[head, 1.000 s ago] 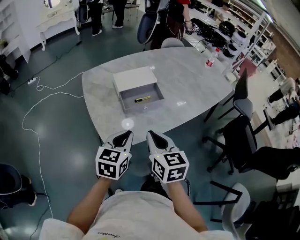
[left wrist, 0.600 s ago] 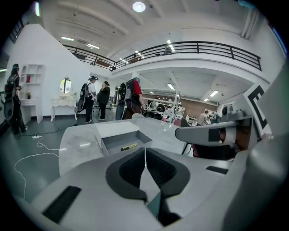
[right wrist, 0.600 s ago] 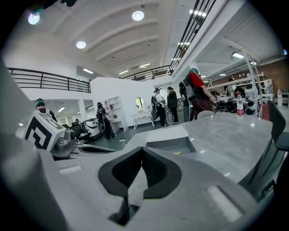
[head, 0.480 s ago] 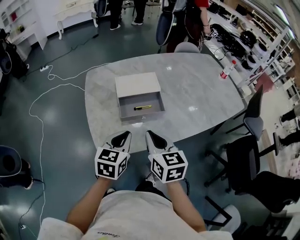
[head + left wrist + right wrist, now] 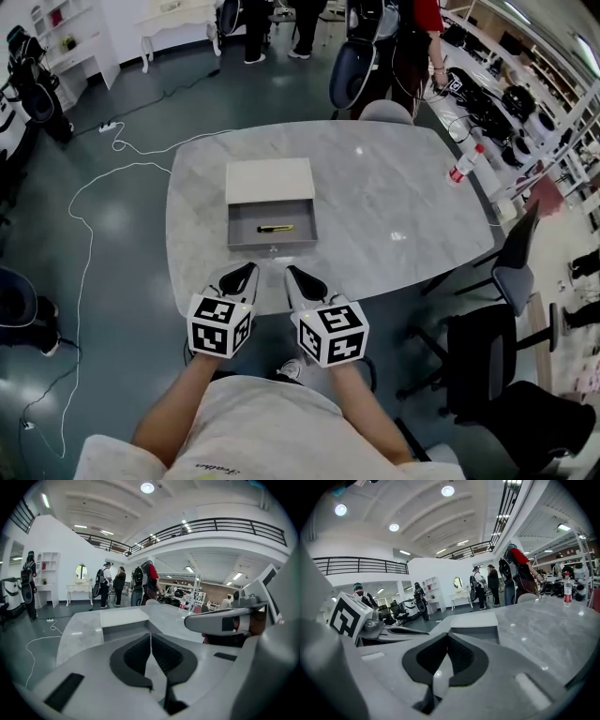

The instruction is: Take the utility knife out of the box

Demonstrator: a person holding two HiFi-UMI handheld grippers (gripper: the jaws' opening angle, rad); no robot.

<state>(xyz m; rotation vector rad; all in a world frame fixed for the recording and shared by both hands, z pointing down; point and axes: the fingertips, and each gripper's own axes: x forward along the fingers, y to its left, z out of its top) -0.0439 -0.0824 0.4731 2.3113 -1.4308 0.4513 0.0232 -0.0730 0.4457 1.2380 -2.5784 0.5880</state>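
Note:
A yellow-and-black utility knife (image 5: pixel 276 228) lies in the open drawer of a grey box (image 5: pixel 272 235) with a white top (image 5: pixel 269 181) on the marble table (image 5: pixel 394 197). My left gripper (image 5: pixel 240 274) and right gripper (image 5: pixel 293 275) hover side by side at the table's near edge, short of the box. Both are shut and hold nothing. In the left gripper view the box top (image 5: pixel 123 617) shows ahead past the closed jaws. In the right gripper view the box (image 5: pixel 474 622) sits straight ahead.
A water bottle (image 5: pixel 464 165) stands at the table's far right edge. Office chairs (image 5: pixel 487 361) stand to the right and one (image 5: pixel 384 111) at the far side. Cables (image 5: pixel 89 197) trail on the floor to the left. People stand beyond the table.
The table and box have shifted nearer and more centred in the head view as I step up to the table. Both grippers stay shut and side by side.

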